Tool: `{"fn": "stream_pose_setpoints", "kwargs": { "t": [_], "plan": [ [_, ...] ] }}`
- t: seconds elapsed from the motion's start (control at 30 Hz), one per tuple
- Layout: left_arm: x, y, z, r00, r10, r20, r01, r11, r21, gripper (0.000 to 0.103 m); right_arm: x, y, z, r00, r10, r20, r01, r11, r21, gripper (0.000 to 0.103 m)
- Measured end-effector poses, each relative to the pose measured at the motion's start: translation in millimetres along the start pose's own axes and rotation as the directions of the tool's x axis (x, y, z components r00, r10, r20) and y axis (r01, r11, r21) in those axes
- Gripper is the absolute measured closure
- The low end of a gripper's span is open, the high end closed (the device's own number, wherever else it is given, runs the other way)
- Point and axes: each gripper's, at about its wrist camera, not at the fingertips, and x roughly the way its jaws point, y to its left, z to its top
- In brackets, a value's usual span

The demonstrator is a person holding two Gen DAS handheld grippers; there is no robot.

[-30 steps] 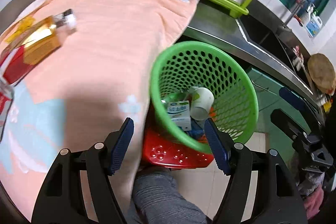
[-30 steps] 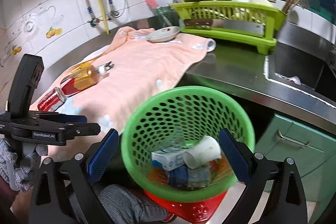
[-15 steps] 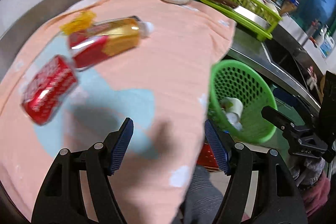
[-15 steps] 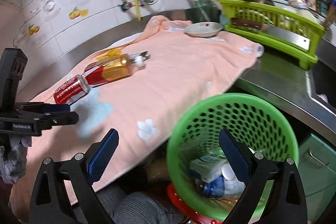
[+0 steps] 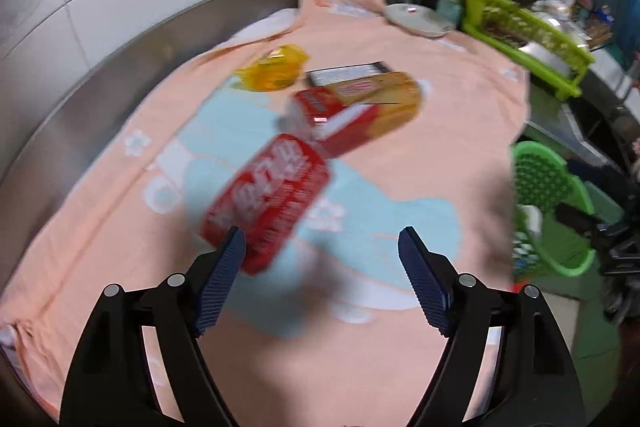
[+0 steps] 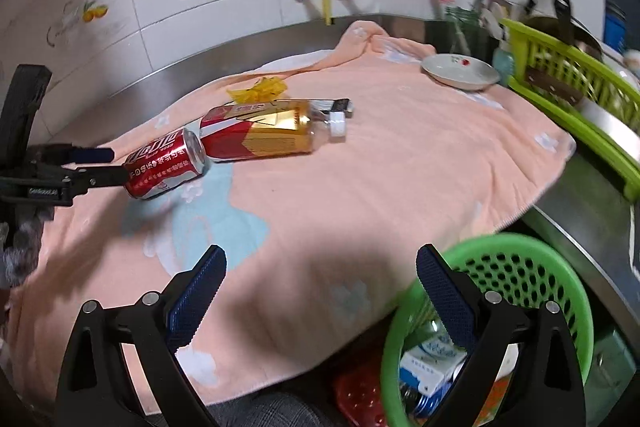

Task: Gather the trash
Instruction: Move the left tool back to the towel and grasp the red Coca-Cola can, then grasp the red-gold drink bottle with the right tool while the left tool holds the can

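Note:
A red soda can [image 5: 264, 203] lies on the peach towel [image 5: 460, 131], just ahead of my left gripper [image 5: 320, 247], close to its left finger. The jaws are opening with nothing between them. Behind the can lie a bottle with a red and gold label [image 5: 360, 115], a yellow wrapper [image 5: 272, 71] and a flat dark packet [image 5: 348, 73]. In the right wrist view the left gripper [image 6: 110, 167] stands at the end of the can [image 6: 166, 165]. My right gripper [image 6: 322, 263] is open and empty above the towel's near edge, beside the green basket [image 6: 500, 239] holding a milk carton [image 6: 428, 367].
A white plate [image 6: 460, 73] sits at the towel's far end, next to a green dish rack [image 6: 568, 83]. A red stool [image 6: 360, 391] stands under the basket. A steel counter edge [image 6: 580, 227] runs right of the towel. A grey trouser knee [image 6: 260, 411] shows below.
Both views swung left from the basket onto the towel. My left gripper came up to the red can and its jaws stand wider. The right gripper stayed open.

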Motion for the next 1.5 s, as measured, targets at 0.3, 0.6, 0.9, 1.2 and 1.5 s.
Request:
{"fn": "stream_pose_setpoints", "kwargs": {
  "t": [0.3, 0.6, 0.9, 1.2, 1.5],
  "plan": [
    [36, 20, 12, 0.998, 0.014, -0.064, -0.008, 0.996, 0.094, 0.022, 41, 11, 31, 0.998, 0.027, -0.049, -0.032, 0.993, -0.116, 0.01],
    [51, 35, 23, 0.997, 0.01, -0.077, -0.002, 0.995, 0.098, 0.021, 76, 18, 66, 0.994, 0.06, -0.089, -0.079, 0.969, -0.235, 0.01],
    [66, 33, 30, 0.994, -0.011, -0.109, 0.029, 0.985, 0.169, 0.019, 104, 35, 97, 0.985, 0.066, -0.159, -0.128, 0.899, -0.418, 0.01],
    [84, 27, 31, 0.991, -0.028, -0.128, 0.055, 0.975, 0.214, 0.021, 140, 55, 119, 0.968, 0.06, -0.244, -0.198, 0.777, -0.597, 0.01],
    [81, 29, 28, 0.995, -0.051, -0.091, 0.067, 0.98, 0.188, 0.037, 181, 76, 135, 0.939, 0.054, -0.34, -0.291, 0.653, -0.699, 0.01]
  ]
}}
